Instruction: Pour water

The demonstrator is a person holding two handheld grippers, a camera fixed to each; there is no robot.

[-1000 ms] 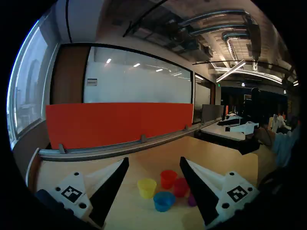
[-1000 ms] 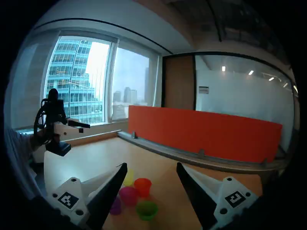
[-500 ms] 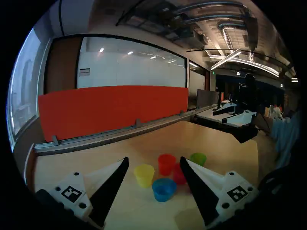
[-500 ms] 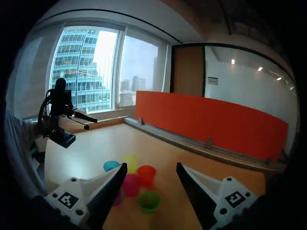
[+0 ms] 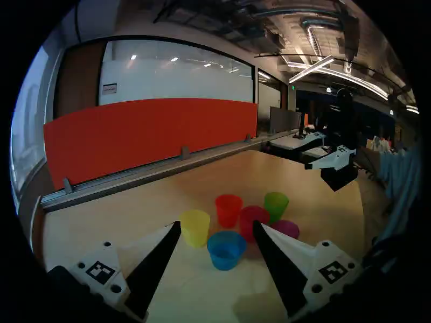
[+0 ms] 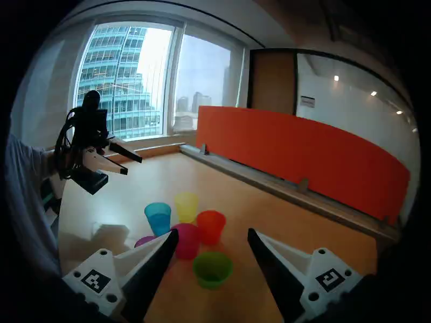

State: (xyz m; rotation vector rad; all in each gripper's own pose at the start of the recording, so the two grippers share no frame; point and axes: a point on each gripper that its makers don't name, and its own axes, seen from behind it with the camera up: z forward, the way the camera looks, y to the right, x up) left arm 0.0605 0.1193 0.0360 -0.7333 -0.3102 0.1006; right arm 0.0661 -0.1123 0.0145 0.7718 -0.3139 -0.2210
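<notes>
My left gripper (image 5: pixel 214 229) hangs over the counter (image 5: pixel 161 199). Its jaws are wide apart and hold nothing. My right gripper (image 6: pixel 211 234) is the same: jaws spread, nothing between them.

Six little cups stand upright in a bunch on the counter. The pink cup (image 5: pixel 252 219) is in the middle.

In the left gripper view, the orange cup (image 5: pixel 228 209) is just beside the pink cup, on its left. The green cup (image 5: pixel 276 204) is just beside it, at the back right. The purple cup (image 5: pixel 287 228) is just beside it, at the front right, and one of my fingers hides part of it. The blue cup (image 5: pixel 226 250) is just in front of the pink cup, a little to the left. The yellow cup (image 5: pixel 194 227) is left of the pink cup, past the orange one.

I cannot tell which cups touch. I cannot tell if any cup has water in it.

In that same view, my right gripper is up in the air, well off to the right of the pink cup. A long orange board (image 5: pixel 151 129) stands far behind the pink cup, along the back of the counter.
</notes>
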